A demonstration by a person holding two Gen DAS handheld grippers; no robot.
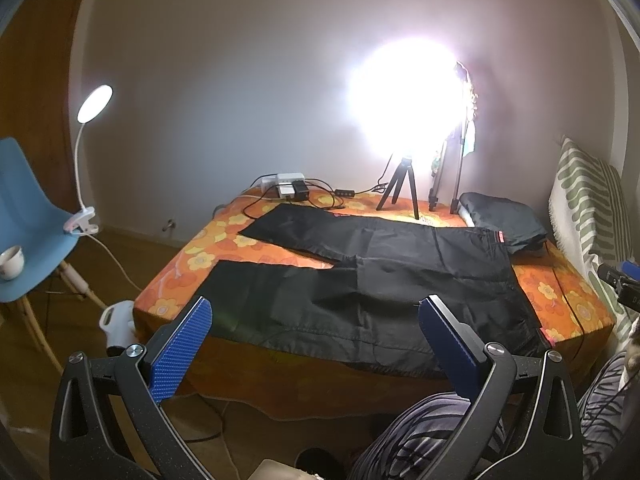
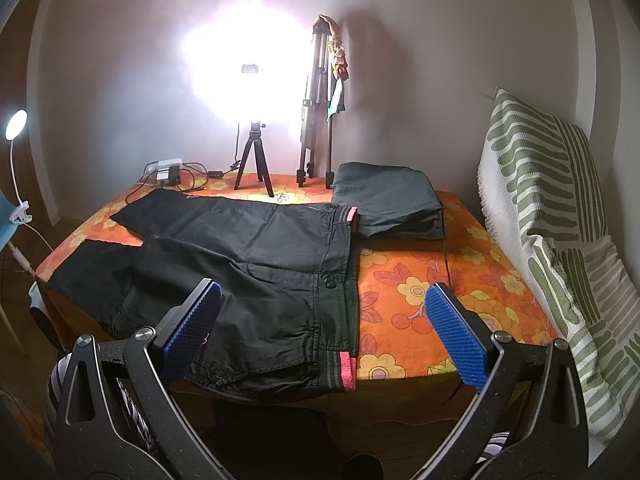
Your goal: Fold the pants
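Black pants (image 1: pixel 360 280) lie flat on the orange flowered table cover (image 1: pixel 192 256), legs spread to the left, waistband with pink tabs to the right. In the right wrist view the pants (image 2: pixel 248 256) show their waistband (image 2: pixel 344 288) near the middle. My left gripper (image 1: pixel 316 308) is open and empty, above the near edge of the pants by the near leg. My right gripper (image 2: pixel 324 296) is open and empty, above the near waistband corner. Neither touches the cloth.
A folded dark garment (image 2: pixel 388 204) lies at the back right. A small tripod with a bright lamp (image 2: pixel 254 160), a taller folded tripod (image 2: pixel 316 112) and a power strip with cables (image 2: pixel 168 172) stand at the back. A striped cushion (image 2: pixel 560 232) is on the right, a blue chair with clip lamp (image 1: pixel 32 216) on the left.
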